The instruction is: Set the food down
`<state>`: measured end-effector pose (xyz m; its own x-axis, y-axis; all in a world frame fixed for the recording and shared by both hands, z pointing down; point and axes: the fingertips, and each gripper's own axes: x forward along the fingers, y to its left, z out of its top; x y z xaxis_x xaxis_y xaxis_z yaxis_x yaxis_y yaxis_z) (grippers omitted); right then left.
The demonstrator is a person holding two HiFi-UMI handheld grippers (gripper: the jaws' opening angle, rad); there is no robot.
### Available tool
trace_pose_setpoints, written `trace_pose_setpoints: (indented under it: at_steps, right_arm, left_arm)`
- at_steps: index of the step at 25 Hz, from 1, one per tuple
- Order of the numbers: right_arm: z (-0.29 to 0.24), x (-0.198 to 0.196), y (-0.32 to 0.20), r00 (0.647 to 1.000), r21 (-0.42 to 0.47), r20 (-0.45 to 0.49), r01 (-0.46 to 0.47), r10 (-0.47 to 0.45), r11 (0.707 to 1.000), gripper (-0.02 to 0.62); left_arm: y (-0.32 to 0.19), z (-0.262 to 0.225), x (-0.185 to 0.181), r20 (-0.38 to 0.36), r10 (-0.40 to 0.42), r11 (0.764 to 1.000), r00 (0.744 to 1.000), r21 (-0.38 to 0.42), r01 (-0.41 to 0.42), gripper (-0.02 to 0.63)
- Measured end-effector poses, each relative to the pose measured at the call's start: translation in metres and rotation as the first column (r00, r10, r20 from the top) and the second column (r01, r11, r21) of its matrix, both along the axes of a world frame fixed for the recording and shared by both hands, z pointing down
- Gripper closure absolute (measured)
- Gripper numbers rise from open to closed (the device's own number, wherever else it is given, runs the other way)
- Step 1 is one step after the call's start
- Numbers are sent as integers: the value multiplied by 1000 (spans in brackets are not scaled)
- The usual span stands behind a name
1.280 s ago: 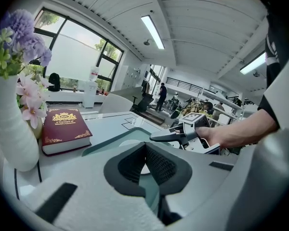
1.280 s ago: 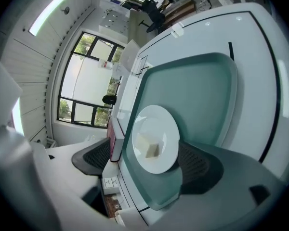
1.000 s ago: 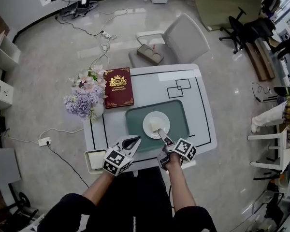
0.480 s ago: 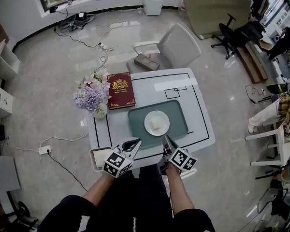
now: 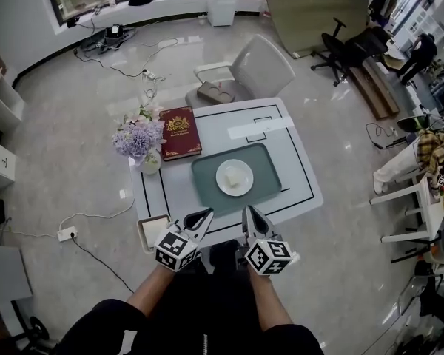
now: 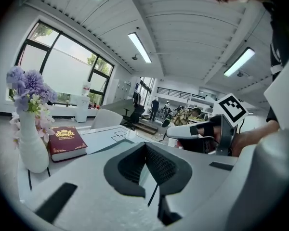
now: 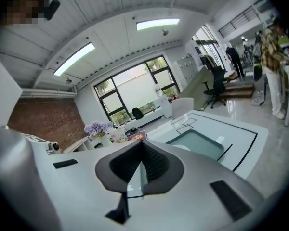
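The white table (image 5: pixel 296 176), edged with thin black lines, fills the middle of the head view. A dull green tray (image 5: pixel 268 170) with rounded corners lies near its centre. On the tray sits 1 round white plate (image 5: pixel 225 171), entirely inside the tray's rim. The food (image 5: pixel 239 183) rests on that plate: a small, pale cream block with soft edges, lying a little toward the near right of the plate's middle, with bare plate all round it. Nothing touches it.

Both forearms reach forward from the bottom of the head view, roughly parallel, and end short of the table's near edge. The left gripper (image 5: pixel 200 217) hangs over the near edge of the table and angles slightly rightward toward the tray. The right gripper (image 5: pixel 249 214) is just beside it, pointing ahead at the tray's near side, well apart from the plate. Each points only a little below level.

In the left gripper view the 2 jaws meet at their tips with nothing between them. In the right gripper view the jaws have just been closing and now stand fully together, also holding nothing; only the tray and table show beyond them.
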<state>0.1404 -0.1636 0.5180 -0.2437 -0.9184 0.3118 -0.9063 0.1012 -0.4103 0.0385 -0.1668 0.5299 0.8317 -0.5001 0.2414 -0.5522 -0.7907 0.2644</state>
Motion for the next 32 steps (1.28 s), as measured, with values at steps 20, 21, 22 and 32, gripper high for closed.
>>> trace_pose_setpoints:
  at_steps: [20, 21, 22, 32]
  right_arm:
    - [-35, 18, 44, 974, 125, -216, 101, -72, 987, 586]
    - [-34, 18, 46, 973, 125, -219, 103, -74, 987, 586]
    - [-34, 17, 48, 972, 125, -222, 106, -76, 987, 587]
    - [-27, 1, 54, 962, 108, -248, 147, -117, 983, 588]
  left_arm:
    - [39, -26, 43, 8, -66, 998, 998, -9, 66, 600]
    - [41, -26, 44, 9, -68, 998, 998, -9, 68, 600]
    - [43, -26, 45, 11, -69, 998, 998, -10, 69, 600]
    - [47, -24, 49, 17, -77, 997, 997, -13, 78, 600]
